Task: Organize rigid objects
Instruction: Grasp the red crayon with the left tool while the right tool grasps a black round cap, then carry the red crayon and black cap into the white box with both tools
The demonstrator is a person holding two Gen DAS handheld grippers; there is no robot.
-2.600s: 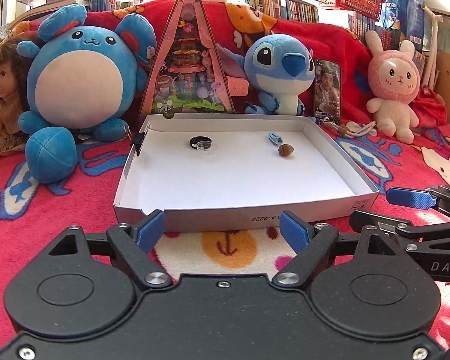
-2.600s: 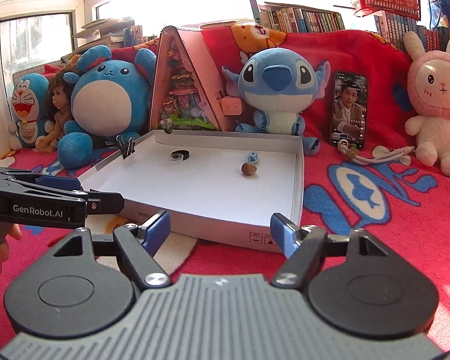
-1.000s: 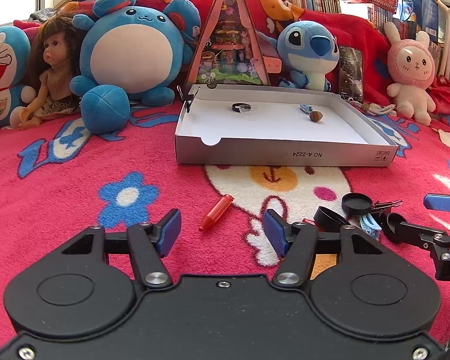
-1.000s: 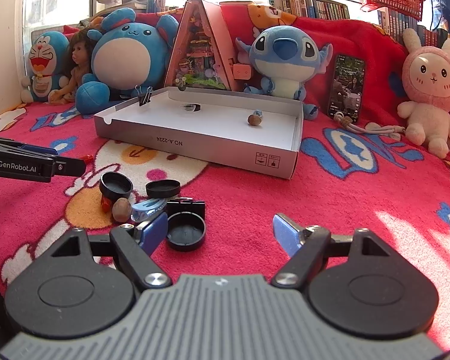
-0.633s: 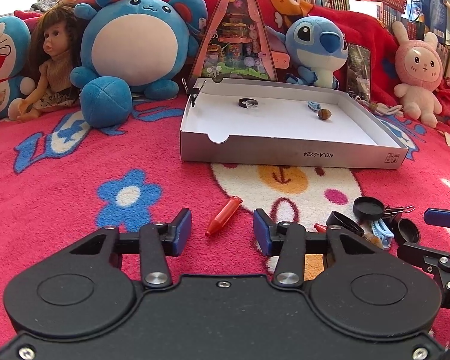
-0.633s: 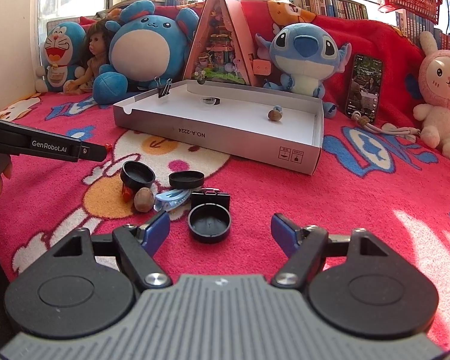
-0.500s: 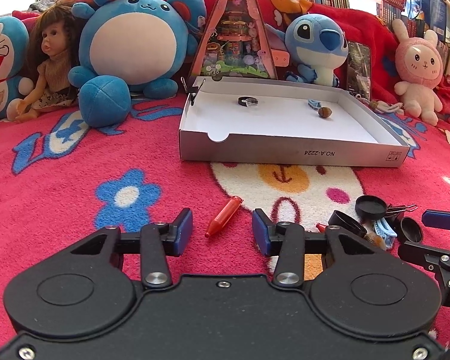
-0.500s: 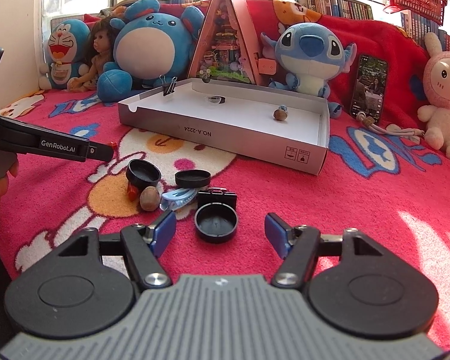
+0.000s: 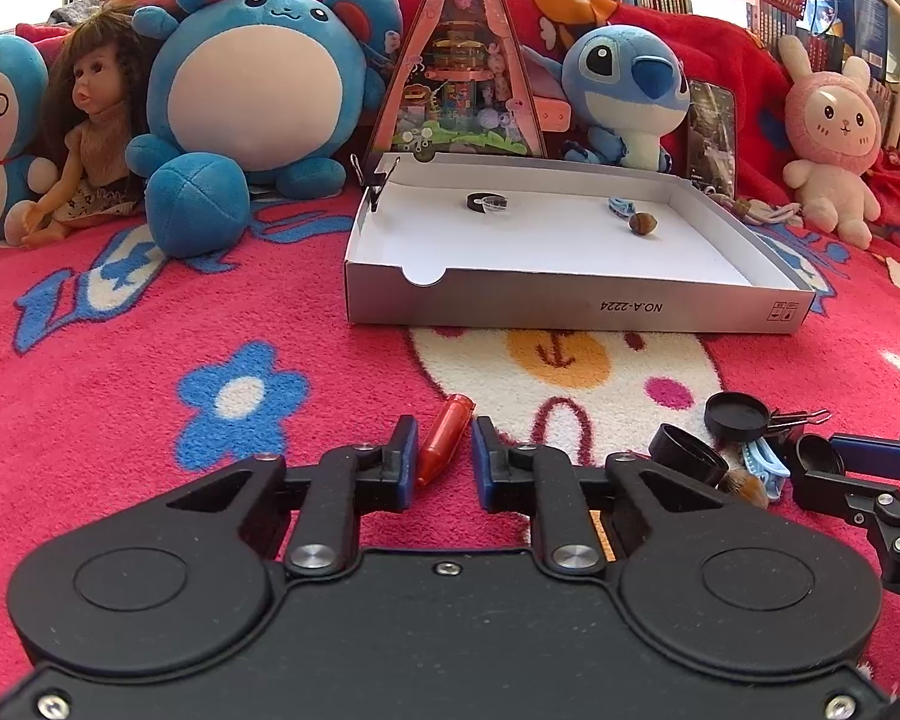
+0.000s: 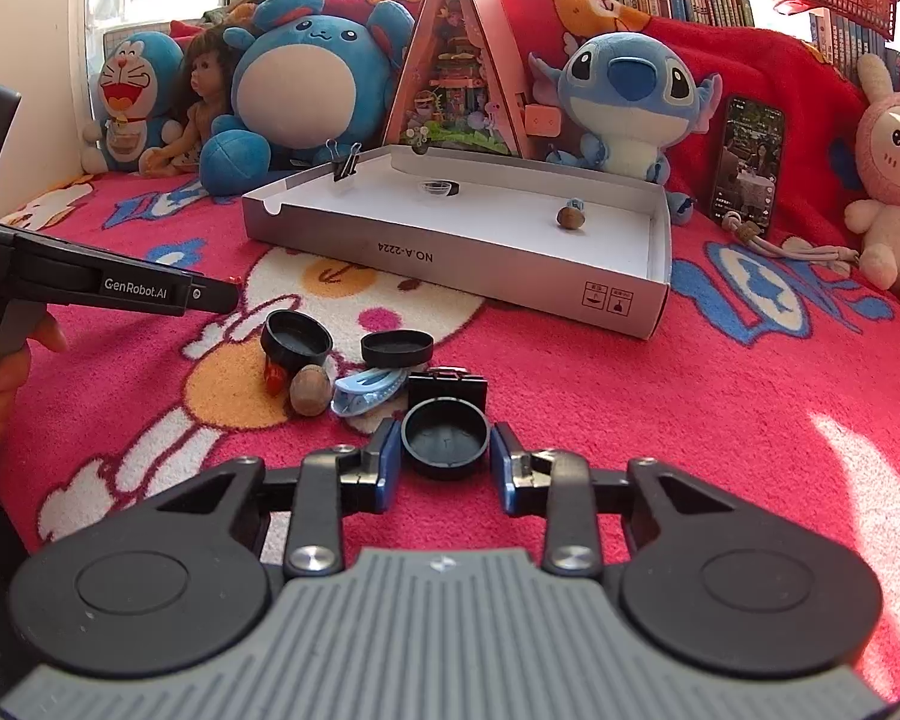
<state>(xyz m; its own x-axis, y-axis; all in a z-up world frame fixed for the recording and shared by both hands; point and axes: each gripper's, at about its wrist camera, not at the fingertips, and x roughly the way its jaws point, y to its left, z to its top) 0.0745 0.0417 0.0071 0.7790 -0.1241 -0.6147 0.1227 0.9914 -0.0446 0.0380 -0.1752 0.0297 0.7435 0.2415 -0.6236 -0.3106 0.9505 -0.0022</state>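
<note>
A red crayon (image 9: 450,426) lies on the pink blanket between the fingers of my left gripper (image 9: 441,441). Its jaws are closing tight, with the pads at the crayon's sides. My right gripper (image 10: 445,456) is closing its jaws on an upturned black cap (image 10: 445,435), and both pads touch its rim. Just beyond it lie two more black caps (image 10: 297,339), a brown nut (image 10: 311,399), a blue hair clip (image 10: 369,393) and a black binder clip (image 10: 447,387). The white cardboard box (image 9: 570,306) holds a black ring (image 9: 486,202), a nut (image 9: 641,222) and a blue clip (image 9: 621,204).
Plush toys, a doll (image 9: 90,138), a triangular toy house (image 9: 459,66) and a propped phone (image 10: 750,162) line the back, behind the box. A binder clip (image 10: 345,165) grips the box's far left corner. A person's hand (image 10: 0,378) holds the left gripper's handle.
Both views pulled back from the box to the loose items on the blanket. Left jaws narrowed around the red crayon. Right jaws closed in on the black cap.
</note>
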